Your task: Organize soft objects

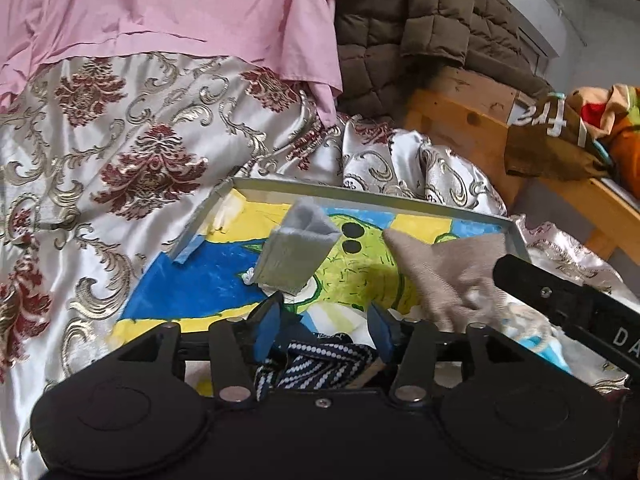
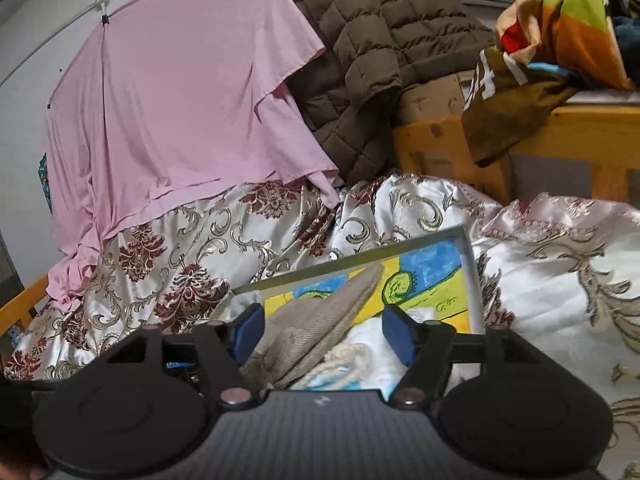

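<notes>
A grey-rimmed tray (image 1: 360, 196) with a blue, yellow and green painting lies on the satin bedspread. On it are a folded grey cloth (image 1: 296, 248) and a beige knit cloth (image 1: 444, 272). My left gripper (image 1: 325, 330) stands open at the tray's near edge. A navy and white striped sock (image 1: 320, 364) lies loose low between its fingers, and the pads do not press it. My right gripper (image 2: 324, 334) is open over the beige knit cloth (image 2: 320, 320), which lies between the pads nearer the left one. Its black body (image 1: 560, 304) shows at the right of the left wrist view.
A patterned satin bedspread (image 1: 120, 160) surrounds the tray (image 2: 466, 248). A pink sheet (image 2: 180, 100) and a brown quilted jacket (image 2: 380, 40) hang behind. A wooden frame (image 2: 580, 136) at the right carries a brown cloth and colourful fabric (image 2: 568, 20). A white cord (image 2: 344, 360) lies by the beige cloth.
</notes>
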